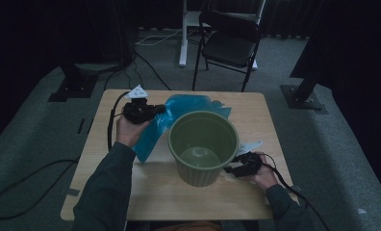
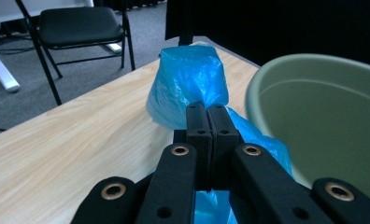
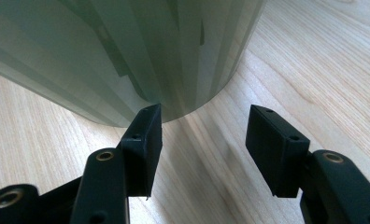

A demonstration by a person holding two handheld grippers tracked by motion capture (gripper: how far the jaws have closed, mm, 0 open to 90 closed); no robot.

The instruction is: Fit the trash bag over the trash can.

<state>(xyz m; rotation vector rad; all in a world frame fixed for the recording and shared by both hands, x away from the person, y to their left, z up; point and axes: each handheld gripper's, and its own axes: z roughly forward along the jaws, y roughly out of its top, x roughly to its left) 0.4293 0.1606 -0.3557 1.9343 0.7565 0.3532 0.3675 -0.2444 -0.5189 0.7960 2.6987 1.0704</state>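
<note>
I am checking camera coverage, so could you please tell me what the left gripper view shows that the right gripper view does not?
Left gripper view: the left tongs shut on a blue bag, the bin's rim and inside, and a chair on the floor beyond. Right gripper view: the right tongs open with nothing between them, low beside the bin's outer wall near its base. Both: the green bin and the wooden table.
</note>
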